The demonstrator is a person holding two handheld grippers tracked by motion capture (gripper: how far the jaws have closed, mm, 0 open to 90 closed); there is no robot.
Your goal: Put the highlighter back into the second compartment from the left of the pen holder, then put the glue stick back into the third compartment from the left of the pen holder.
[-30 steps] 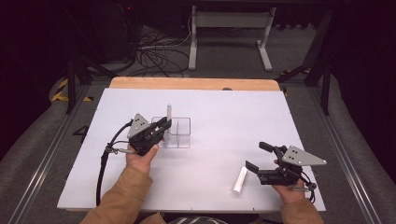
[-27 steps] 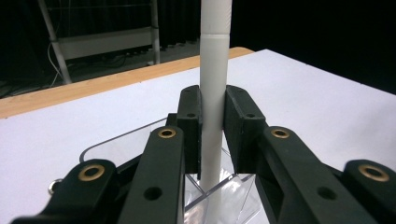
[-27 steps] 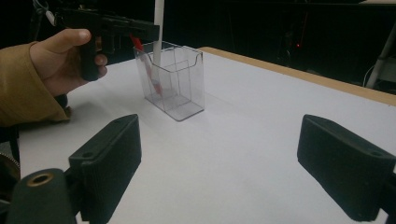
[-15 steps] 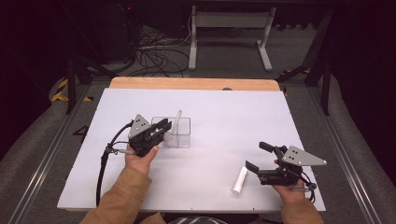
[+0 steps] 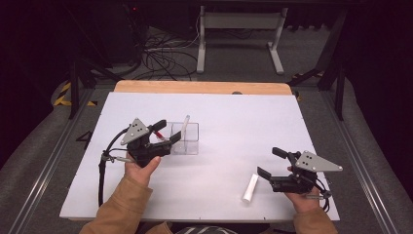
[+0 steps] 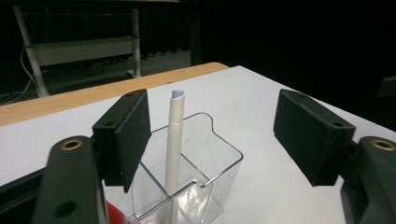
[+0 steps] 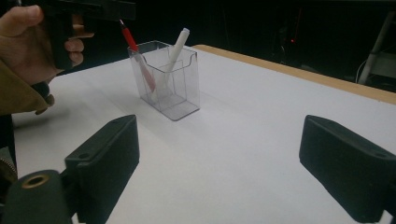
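— Since a second ago the white pen (image 5: 184, 127) has gone from my left tool's (image 5: 168, 135) grip to standing on its own in the clear holder (image 5: 187, 145), and that tool has lifted slightly off it. Its jaws have just been opening; in the left gripper view they stand well apart, the pen rising between them but nearer the left pad, and I can't tell whether it brushes that pad.

— And the pen itself, where does it sit?

— Leaning in the holder, tip up above the rim, near the middle of the table (image 5: 234, 112). A red pen (image 7: 136, 56) slants in the same holder beside it, on the side toward my left hand (image 5: 141, 168).

— Your right tool?

— My right tool (image 5: 269, 163) is wide open, holding nothing and touching nothing. It hovers low near the front right of the table. A second white pen (image 5: 250, 188) lies flat just beside it, slightly nearer me, apart from the jaws.

— Anything in the way?

— From the right gripper view, bare table lies between those jaws and the holder.

— Count?

— I make it two white pens, one red pen, one holder, two tools.
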